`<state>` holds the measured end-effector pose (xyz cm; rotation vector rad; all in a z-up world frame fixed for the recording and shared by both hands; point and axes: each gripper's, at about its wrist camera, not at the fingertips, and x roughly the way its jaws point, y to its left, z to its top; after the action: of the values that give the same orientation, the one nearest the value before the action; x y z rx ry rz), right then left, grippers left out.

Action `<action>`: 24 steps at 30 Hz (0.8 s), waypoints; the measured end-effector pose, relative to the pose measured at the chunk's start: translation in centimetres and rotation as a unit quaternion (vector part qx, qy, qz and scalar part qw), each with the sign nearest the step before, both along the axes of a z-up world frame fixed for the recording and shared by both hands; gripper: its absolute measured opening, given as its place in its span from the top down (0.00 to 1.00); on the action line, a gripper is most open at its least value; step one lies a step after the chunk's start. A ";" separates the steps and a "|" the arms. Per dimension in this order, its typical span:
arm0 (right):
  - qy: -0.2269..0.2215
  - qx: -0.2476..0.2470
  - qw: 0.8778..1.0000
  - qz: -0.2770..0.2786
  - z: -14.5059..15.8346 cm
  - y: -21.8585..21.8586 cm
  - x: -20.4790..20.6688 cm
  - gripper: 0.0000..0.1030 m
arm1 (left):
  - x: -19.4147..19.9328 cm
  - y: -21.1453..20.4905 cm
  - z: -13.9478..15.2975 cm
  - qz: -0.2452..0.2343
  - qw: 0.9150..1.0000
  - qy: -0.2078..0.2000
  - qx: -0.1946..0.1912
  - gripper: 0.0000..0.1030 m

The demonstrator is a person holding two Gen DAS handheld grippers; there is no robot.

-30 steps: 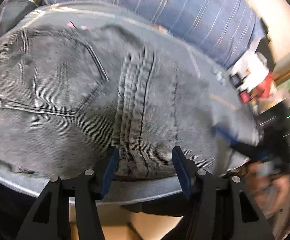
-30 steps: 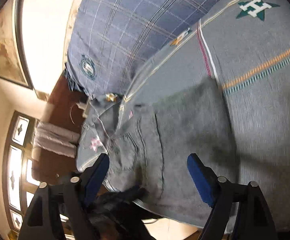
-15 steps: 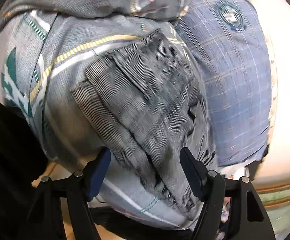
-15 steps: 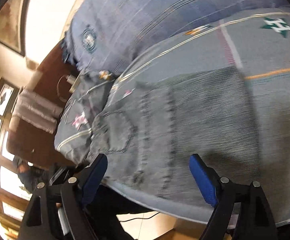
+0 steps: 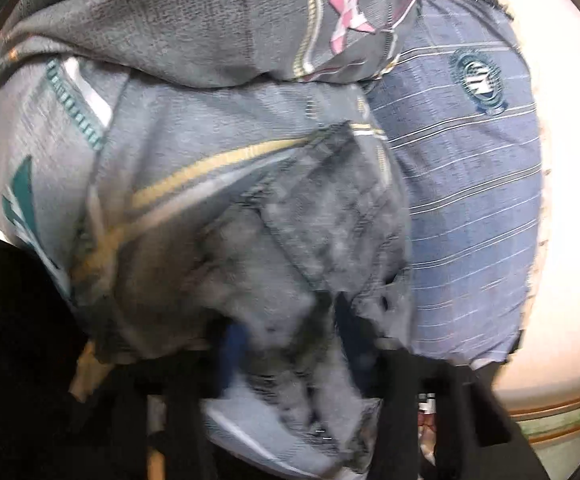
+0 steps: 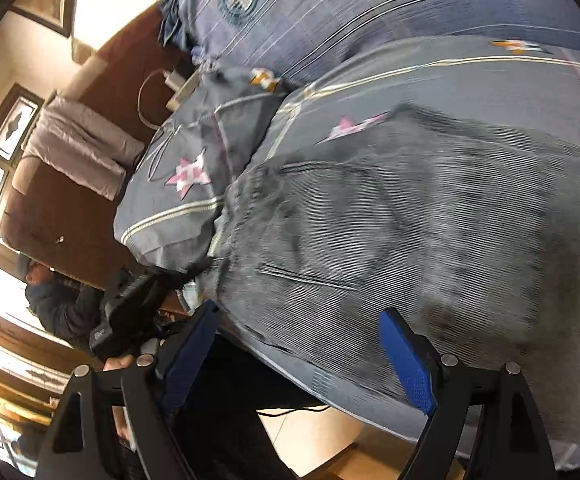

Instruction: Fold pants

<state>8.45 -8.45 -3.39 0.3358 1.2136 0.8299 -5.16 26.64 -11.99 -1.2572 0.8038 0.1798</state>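
Swung round to the pants (image 5: 290,264) on the bed (image 5: 194,128); left gripper (image 5: 290,360) fingers just closing around denim, grip too blurred to confirm. Right gripper (image 6: 301,360) wide open, empty. Folding seemingly barely started.

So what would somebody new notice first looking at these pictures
The grey jeans spread across the bedspread fill both views, back pocket up. In the left wrist view the left gripper has just been closing, with bunched denim between its jaws. The right gripper hangs open at the bed's edge, and a blue striped pillow lies beyond the jeans.
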 end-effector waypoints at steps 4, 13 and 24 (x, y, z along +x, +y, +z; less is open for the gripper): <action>0.052 0.037 0.997 0.031 -1.6 4.3 1.1 0.17 | -0.4 0.3 0.0 -0.006 1.000 0.002 0.010 0.80; 0.119 0.070 0.989 0.049 -3.3 6.5 2.1 0.17 | -1.5 0.0 0.3 -0.017 0.999 0.011 0.047 0.83; 0.143 0.082 0.984 -0.068 -4.5 4.5 7.6 0.17 | -1.2 0.1 -0.1 -0.020 0.999 0.021 0.037 0.76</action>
<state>16.03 -3.92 -7.91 0.6836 1.3749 0.7829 -6.36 26.71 -12.11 -1.1707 0.8515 0.2019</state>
